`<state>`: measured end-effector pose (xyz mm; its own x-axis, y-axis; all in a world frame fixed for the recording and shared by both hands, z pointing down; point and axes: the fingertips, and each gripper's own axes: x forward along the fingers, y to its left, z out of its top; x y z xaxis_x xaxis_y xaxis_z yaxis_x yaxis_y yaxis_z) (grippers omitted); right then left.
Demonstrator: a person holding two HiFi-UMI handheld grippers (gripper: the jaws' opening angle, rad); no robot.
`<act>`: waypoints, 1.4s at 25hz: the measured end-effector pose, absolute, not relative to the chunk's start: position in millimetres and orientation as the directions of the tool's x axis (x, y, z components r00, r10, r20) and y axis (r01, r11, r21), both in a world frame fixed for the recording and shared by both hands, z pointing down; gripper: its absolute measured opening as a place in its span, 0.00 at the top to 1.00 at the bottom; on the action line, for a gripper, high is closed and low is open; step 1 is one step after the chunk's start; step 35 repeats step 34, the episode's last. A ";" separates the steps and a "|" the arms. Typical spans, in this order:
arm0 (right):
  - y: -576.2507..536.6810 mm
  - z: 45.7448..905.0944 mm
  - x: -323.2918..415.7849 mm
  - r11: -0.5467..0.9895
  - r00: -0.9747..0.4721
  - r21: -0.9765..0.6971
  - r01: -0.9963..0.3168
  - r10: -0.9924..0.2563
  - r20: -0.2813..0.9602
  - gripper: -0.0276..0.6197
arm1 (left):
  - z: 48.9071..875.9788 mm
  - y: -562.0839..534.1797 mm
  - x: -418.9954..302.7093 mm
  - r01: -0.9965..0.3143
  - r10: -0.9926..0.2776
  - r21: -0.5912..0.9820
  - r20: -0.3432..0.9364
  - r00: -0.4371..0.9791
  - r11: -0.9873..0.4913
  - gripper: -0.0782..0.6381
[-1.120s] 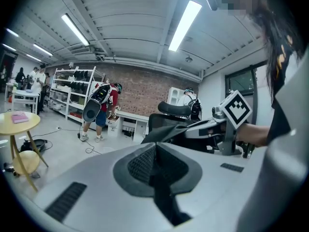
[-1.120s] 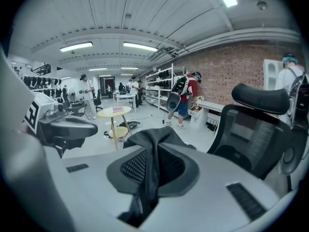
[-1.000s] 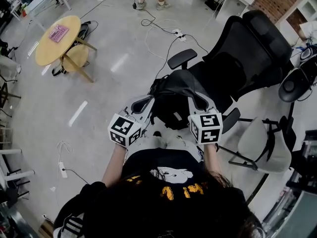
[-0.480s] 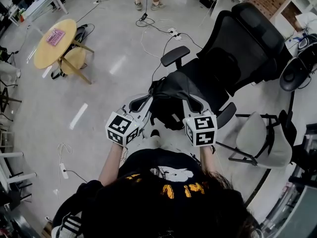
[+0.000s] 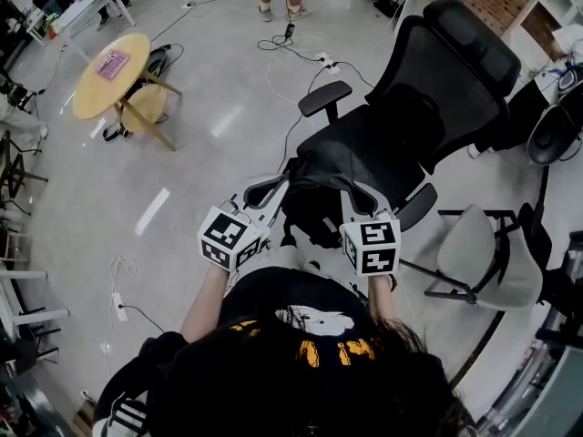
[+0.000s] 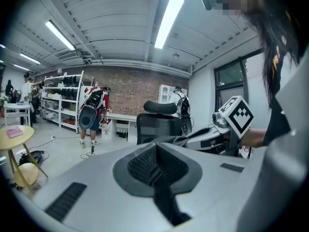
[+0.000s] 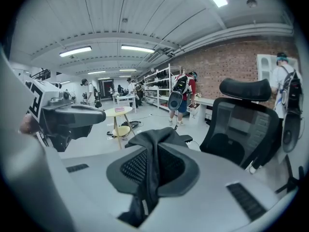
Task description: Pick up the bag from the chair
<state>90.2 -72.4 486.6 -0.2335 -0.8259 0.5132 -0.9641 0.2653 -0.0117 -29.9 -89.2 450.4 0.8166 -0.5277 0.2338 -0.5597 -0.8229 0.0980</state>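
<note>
black floppy fabric bag (image 5: 319,203) hanging crumpled at 7 o'clock of office chair (image 5: 437,89); left gripper (image 5: 279,183), right gripper (image 5: 353,191) both clamped on its fabric

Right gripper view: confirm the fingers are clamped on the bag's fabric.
Yes, the right gripper has its fingers pinched shut on the dark bag.

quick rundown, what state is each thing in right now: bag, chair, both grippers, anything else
bag, lifted, hanging between both grippers in front of the chair seat
chair, upright, seat looks bare
left gripper, shut on a strap of the bag
right gripper, shut on the bag's fabric
round table, upright, a pink thing lying flat on top
</note>
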 end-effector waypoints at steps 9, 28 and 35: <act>-42.8 499.0 88.5 0.284 -0.251 -0.016 -0.959 -0.817 0.520 0.91 | 453.1 -60.6 -23.1 -0.565 -0.536 0.105 0.216 0.816 -0.818 0.88; -22.4 505.4 96.5 0.291 -0.245 0.000 -0.957 -0.807 0.537 0.91 | 451.5 -40.8 -18.2 -0.574 -0.548 0.102 0.205 0.811 -0.812 0.88; -17.4 506.8 106.2 0.284 -0.238 0.004 -0.959 -0.809 0.537 0.91 | 450.9 -34.7 -9.1 -0.570 -0.544 0.099 0.203 0.814 -0.816 0.88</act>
